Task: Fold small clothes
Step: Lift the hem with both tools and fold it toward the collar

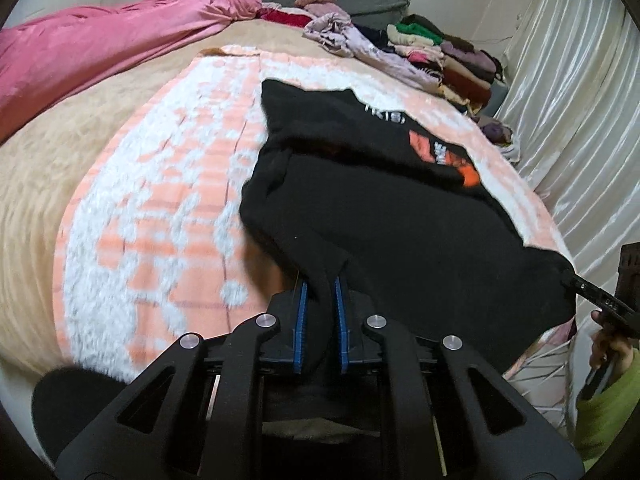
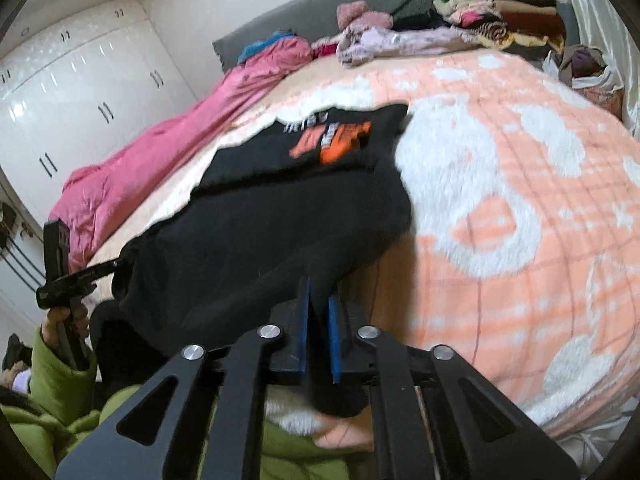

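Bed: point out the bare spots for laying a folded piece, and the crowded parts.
Free: blanket between black shirt and pink quilt; also blanket right of the shirt in the right view. Crowded: clothes pile by the headboard.

Soft, even indoor light; heavy fisheye bending.
Motion blur smears the blanket (image 1: pixel 160 208); glare spots on glossy wardrobe doors (image 2: pixel 72 80); corners dark.

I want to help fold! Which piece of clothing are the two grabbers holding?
Look at the big bed with the peach and white blanket. Spread on it, nearest you, lies the black top, its near edge pinched by the left gripper and right gripper. It alone has orange print; the other clothes are piled by the headboard.
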